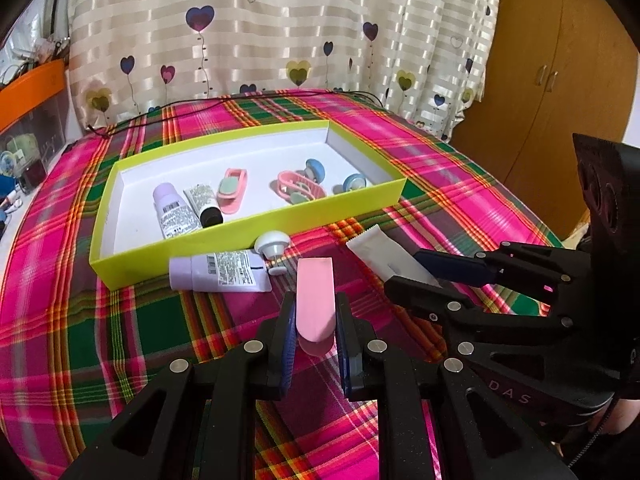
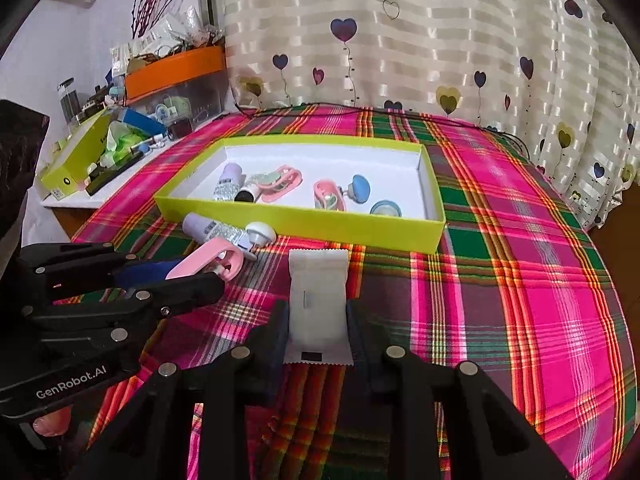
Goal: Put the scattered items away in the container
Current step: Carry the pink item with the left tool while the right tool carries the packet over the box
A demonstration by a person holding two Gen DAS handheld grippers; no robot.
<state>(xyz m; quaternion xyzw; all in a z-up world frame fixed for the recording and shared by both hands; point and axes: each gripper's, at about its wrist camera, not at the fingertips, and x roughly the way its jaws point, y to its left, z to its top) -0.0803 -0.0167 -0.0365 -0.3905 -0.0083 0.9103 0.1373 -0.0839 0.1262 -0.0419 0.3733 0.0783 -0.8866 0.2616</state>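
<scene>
Container (image 1: 256, 216) sits mid-tabletop (image 1: 460, 168), near wall toward both grippers. Left gripper (image 1: 316, 320) fingers clamped on pink clip (image 1: 316, 300), lifted just short of that wall. Right gripper (image 2: 318, 320) fingers pressed on white tube (image 2: 318, 296) (crimped end forward). Lavender tube (image 1: 220, 272) and white knob (image 1: 272, 242) lie against the wall outside. Open cloth right of container.

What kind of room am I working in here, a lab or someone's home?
Most likely a home room, perhaps a bedroom. A heart-print curtain hangs behind the plaid-covered table, a wooden wardrobe stands to one side, and a cluttered shelf holds household odds and ends.
</scene>
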